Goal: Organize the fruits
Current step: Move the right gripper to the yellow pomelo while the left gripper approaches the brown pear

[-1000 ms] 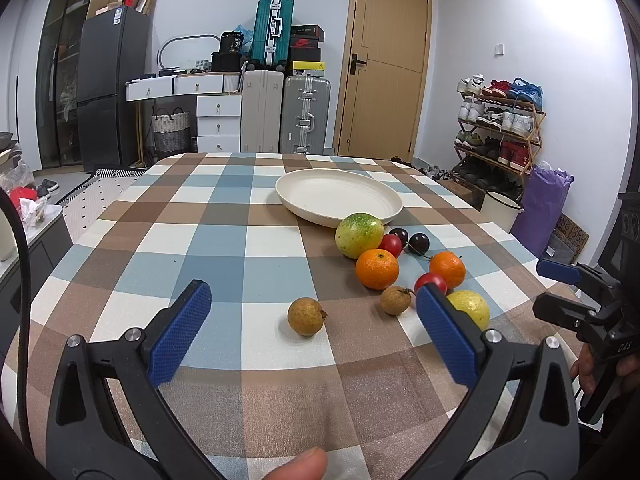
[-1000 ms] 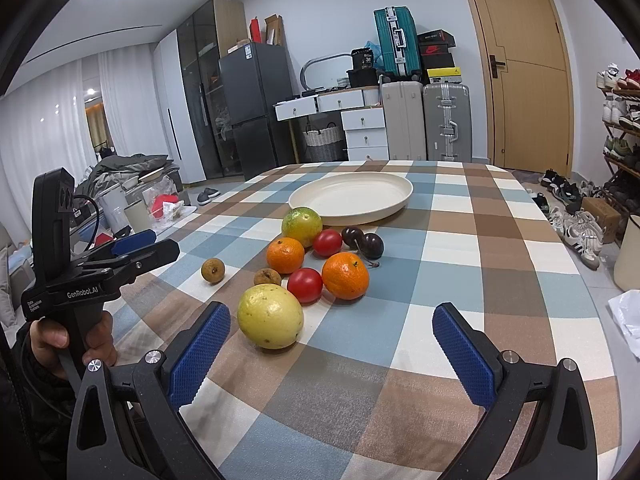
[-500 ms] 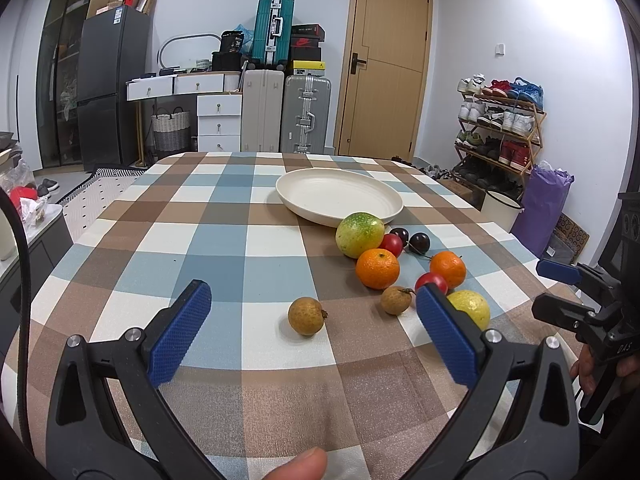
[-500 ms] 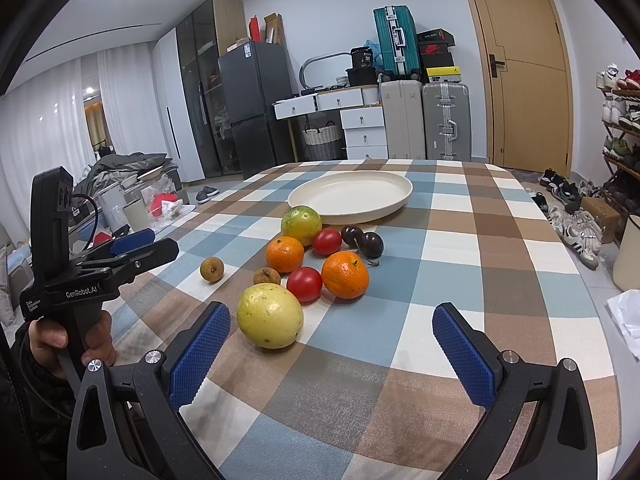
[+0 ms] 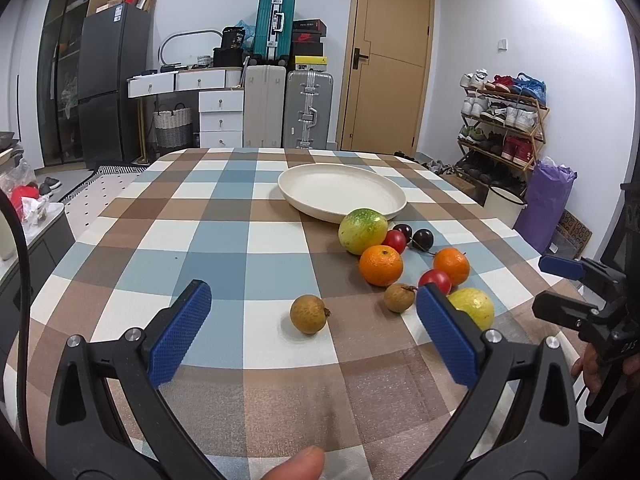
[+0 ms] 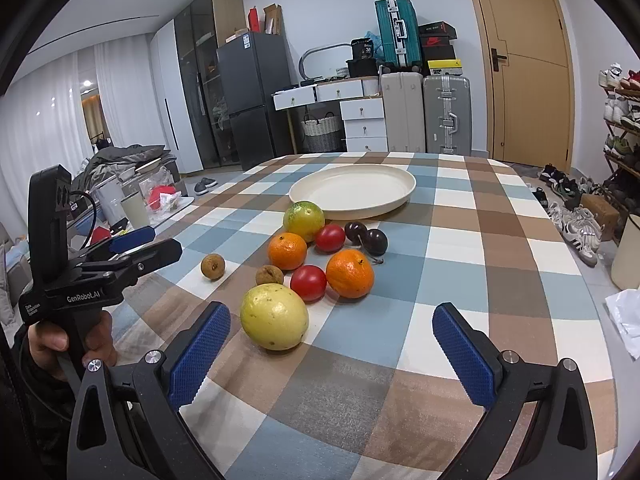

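left gripper hovering low over the checkered tablecloth, jaws wide apart around nothing, right gripper same deal, jaws spread and empty, fruits clustered loose on the cloth just in front of the bare cream plate, yellow one nearest the right gripper

Left wrist view: yellow fruit partly hidden behind the left gripper's right pad. Red tomato partly covered by the same pad's tip. A fingertip cut off at the bottom edge. The right gripper half out of frame at the right edge; the holding hand mostly hidden behind its handle.

Right wrist view: shoe rack cut by the right edge. Left hand partly hidden behind its handle. White bucket cropped at the edge.
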The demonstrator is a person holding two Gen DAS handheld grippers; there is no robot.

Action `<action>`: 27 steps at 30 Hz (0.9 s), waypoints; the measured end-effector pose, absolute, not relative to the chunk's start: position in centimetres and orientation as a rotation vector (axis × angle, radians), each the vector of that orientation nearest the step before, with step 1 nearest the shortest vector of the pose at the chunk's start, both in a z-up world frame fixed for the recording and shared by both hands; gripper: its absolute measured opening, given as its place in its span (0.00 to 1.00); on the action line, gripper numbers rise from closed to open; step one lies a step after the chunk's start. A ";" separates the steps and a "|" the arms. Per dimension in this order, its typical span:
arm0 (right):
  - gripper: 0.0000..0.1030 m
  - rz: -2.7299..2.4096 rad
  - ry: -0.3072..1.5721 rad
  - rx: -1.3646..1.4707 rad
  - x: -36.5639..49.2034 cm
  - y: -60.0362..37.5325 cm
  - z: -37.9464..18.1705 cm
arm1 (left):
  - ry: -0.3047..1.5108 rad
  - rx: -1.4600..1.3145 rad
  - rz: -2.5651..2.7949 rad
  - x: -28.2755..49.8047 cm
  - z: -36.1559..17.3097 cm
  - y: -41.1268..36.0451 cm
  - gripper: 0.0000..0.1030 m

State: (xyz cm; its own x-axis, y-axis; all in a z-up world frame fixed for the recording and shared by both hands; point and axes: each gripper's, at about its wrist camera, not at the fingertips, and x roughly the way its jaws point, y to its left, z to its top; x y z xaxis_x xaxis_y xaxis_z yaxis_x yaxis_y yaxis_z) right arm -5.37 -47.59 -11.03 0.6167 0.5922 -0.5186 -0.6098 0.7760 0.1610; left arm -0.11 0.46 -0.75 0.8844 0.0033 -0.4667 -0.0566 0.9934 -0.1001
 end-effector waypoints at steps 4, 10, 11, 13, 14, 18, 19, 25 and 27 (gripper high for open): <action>1.00 0.698 0.608 -0.038 -5.1 -47.1 -11.1 | 0.497 -0.094 0.035 -0.4 -1.0 0.5 0.99; 1.00 0.699 0.647 -0.049 -4.6 -45.8 -11.1 | 0.533 -0.091 0.032 0.6 -0.6 0.3 0.99; 1.00 0.693 0.656 -0.055 -4.4 -45.6 -11.1 | 0.539 -0.093 0.032 0.6 -0.6 0.4 0.99; 1.00 0.691 0.665 -0.063 -4.3 -45.2 -11.3 | 0.550 -0.093 0.037 0.6 -0.6 0.5 0.99; 1.00 0.694 0.668 -0.065 -4.2 -45.0 -11.4 | 0.559 -0.091 0.042 1.1 -0.6 0.4 0.99; 1.00 0.693 0.709 -0.069 -3.6 -44.4 -11.9 | 0.579 -0.092 0.041 1.5 -0.6 0.5 0.99; 1.00 0.701 0.723 -0.058 -3.3 -44.3 -12.1 | 0.586 -0.090 0.041 1.6 -0.6 0.5 0.99; 0.99 0.715 0.772 -0.042 -2.6 -43.6 -12.7 | 0.627 -0.079 0.039 2.8 -0.9 0.5 0.99; 0.99 0.722 0.784 -0.045 -2.5 -43.2 -12.8 | 0.641 -0.080 0.044 3.2 -1.0 0.7 0.99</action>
State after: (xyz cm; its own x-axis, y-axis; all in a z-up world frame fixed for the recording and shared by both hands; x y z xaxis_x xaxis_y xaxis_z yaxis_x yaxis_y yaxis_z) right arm -2.53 -43.21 -12.81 0.4841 0.5763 -0.6584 -0.6086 0.7624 0.2199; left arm 3.17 0.69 -1.04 0.8006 0.0165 -0.5989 -0.0661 0.9960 -0.0609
